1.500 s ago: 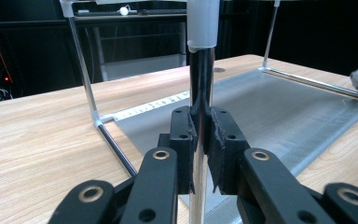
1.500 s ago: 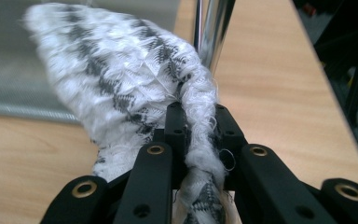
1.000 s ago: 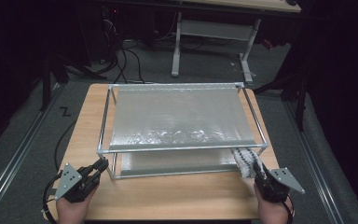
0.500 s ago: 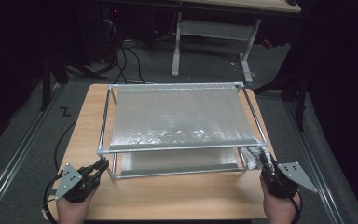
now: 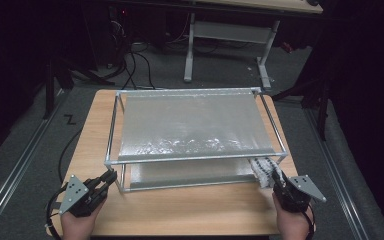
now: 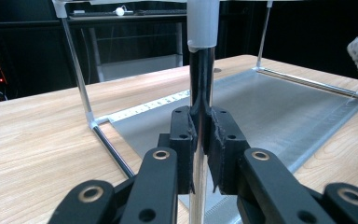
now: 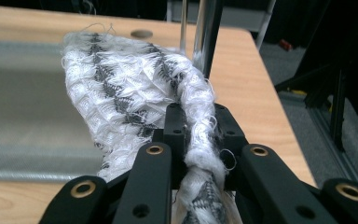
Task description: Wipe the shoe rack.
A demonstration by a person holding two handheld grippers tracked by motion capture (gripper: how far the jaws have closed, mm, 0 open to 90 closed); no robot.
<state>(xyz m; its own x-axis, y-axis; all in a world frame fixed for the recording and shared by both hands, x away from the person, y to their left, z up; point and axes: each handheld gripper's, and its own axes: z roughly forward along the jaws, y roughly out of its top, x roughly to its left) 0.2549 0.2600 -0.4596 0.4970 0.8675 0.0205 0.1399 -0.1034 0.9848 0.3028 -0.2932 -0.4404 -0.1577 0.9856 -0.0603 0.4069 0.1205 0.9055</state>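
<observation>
A metal-framed rack [image 5: 195, 159] with two ribbed grey shelves stands on the wooden table [image 5: 190, 210]. My left gripper [image 5: 111, 176] is at its front left corner, its jaws shut on the upright post [image 6: 200, 70]; from up close the left gripper [image 6: 200, 140] pinches the shiny tube. My right gripper [image 5: 276, 181] is at the rack's front right corner, shut on a white and grey knitted cloth [image 5: 262, 169]. In the right gripper view the cloth [image 7: 121, 84] bunches up from the right gripper [image 7: 198, 135] and hangs over the lower shelf [image 7: 23, 88].
The rack's front right post [image 7: 207, 32] rises just beyond the cloth. The table's right edge [image 5: 292, 165] runs close to my right hand. Beyond the table are a desk frame [image 5: 225, 35] and cables [image 5: 135, 65] on the dark floor.
My right hand drifted slightly right and then back left, with the cloth still in its jaws. The left gripper stayed on the post.
</observation>
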